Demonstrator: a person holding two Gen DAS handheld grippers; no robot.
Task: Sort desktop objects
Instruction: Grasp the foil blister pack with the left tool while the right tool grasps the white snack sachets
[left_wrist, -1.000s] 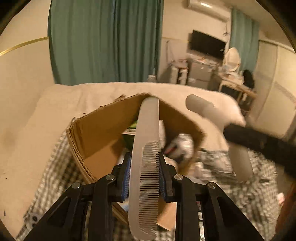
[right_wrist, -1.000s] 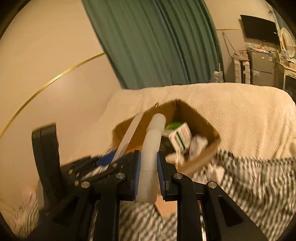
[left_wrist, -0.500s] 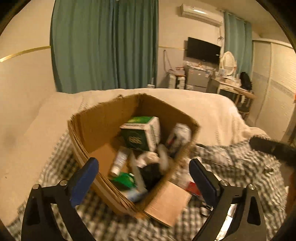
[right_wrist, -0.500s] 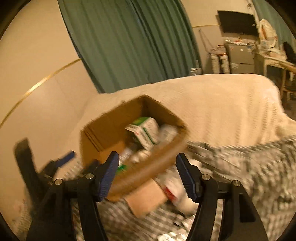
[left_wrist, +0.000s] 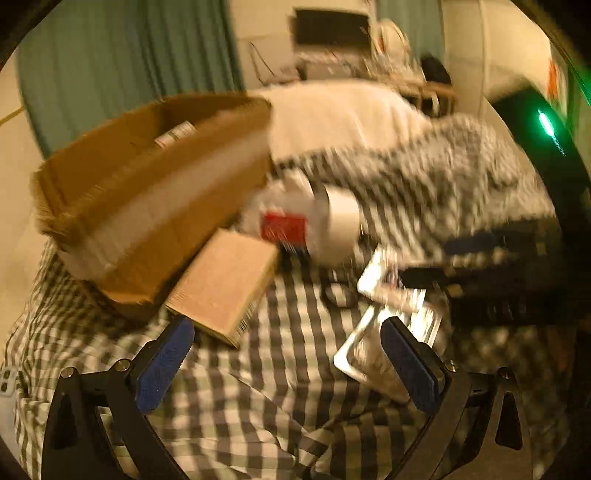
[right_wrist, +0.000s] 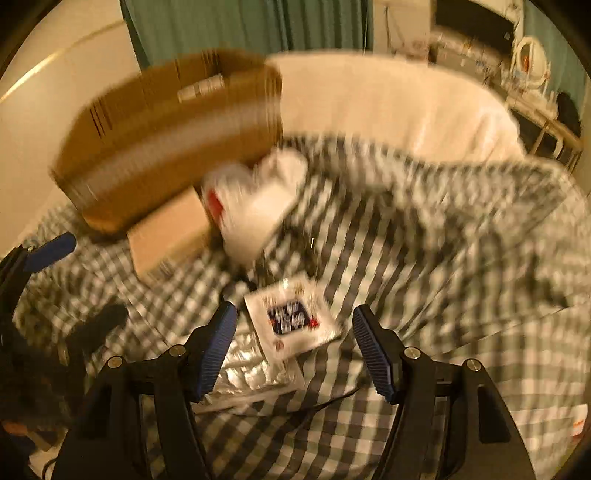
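Foil packet with the dark label (right_wrist: 293, 319) lies flat on the checked bedcover (right_wrist: 424, 258), just ahead of the right tongs (right_wrist: 293, 349), long axis diagonal, between the spread, empty pads. Left tongs (left_wrist: 288, 363) are wide apart, empty, over bare cloth, silver packets (left_wrist: 373, 339) by their right pad; right is nearer.

Left hand-held gripper (left_wrist: 286, 365): jaws spread wide, nothing between the blue pads; it points steeply downward.
Left fingers (left_wrist: 164, 363): black arms splayed to either side of the view, both pads bare.
Right hand-held gripper (right_wrist: 295, 350): jaws parted, less widely than the left, pads pressing on nothing; tilted steeply down.
Right fingers (right_wrist: 375, 354): ribbed blue pads face each other across the gap.
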